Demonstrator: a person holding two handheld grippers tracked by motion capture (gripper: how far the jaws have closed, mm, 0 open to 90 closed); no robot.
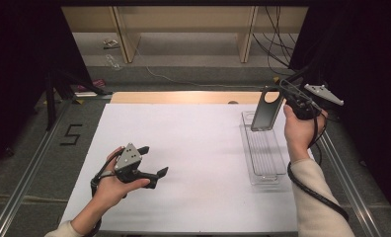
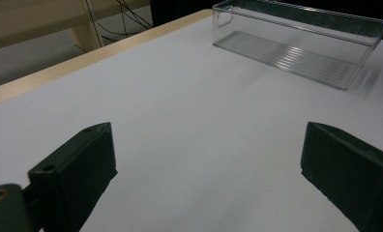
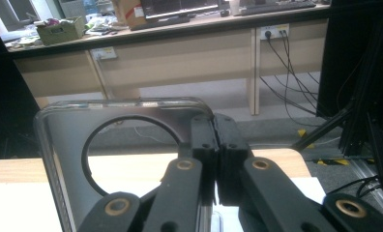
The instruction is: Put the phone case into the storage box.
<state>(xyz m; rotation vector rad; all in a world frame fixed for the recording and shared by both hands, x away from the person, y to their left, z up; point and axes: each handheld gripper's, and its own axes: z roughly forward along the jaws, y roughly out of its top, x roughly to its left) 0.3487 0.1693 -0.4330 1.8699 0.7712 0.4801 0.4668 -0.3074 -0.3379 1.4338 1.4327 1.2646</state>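
Two grippers: my right gripper [image 1: 287, 98], fingers clamped on a lid [image 1: 266, 110], is holding it above the bin [image 1: 265, 163]; my left gripper [image 1: 151, 160], fingers apart, is idling over the worktop [image 1: 193, 148]. Placement remains.

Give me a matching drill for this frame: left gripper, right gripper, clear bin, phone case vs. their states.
Things:
1. left gripper
2. right gripper
3. clear plastic bin
4. phone case

States:
A. held upright in the air over the far end of the bin
B. jaws open, nothing between them
C. lying on the white table cover, right side
D. jaws shut on an edge of the case

Pairs: 1-B, 2-D, 3-C, 4-A
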